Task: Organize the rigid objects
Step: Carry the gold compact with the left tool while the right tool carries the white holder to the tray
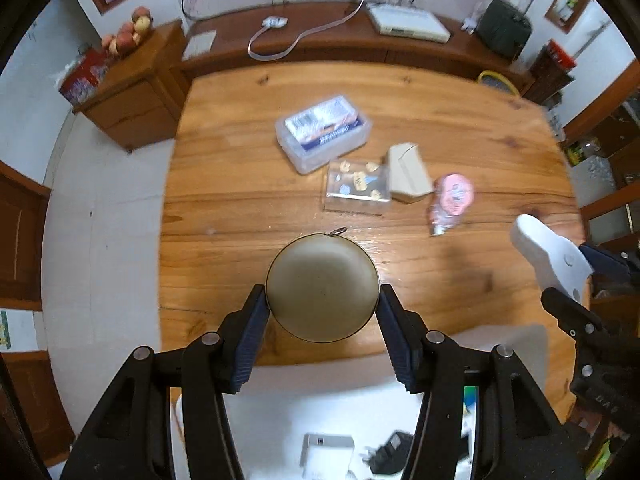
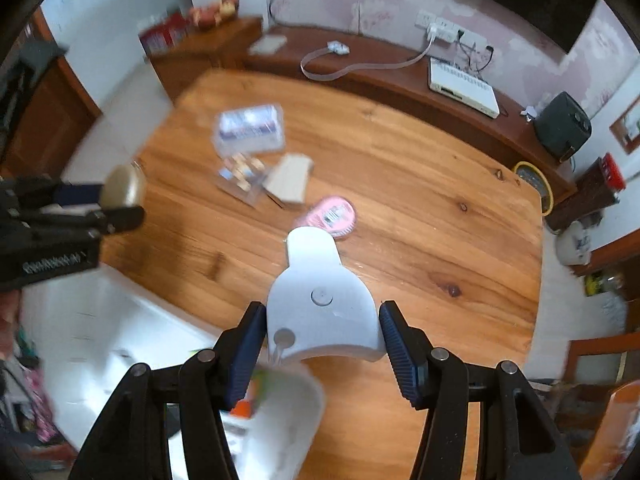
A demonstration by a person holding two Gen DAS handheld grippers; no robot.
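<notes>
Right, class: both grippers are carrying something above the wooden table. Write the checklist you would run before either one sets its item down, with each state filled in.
1. Left gripper shut on round case: ok.
2. Right gripper shut on white plastic piece: ok.
3. Grippers apart from each other: ok.
4. Bare table available: ok.
5. Cardboard box and clear box apart: cannot tell, blurred.
6. Intended drop spot: cannot tell.

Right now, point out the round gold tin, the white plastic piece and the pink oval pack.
Round gold tin [image 1: 322,287], left wrist view, lid centre.
White plastic piece [image 2: 322,312], right wrist view, broad body.
Pink oval pack [image 2: 334,215], right wrist view, label.
</notes>
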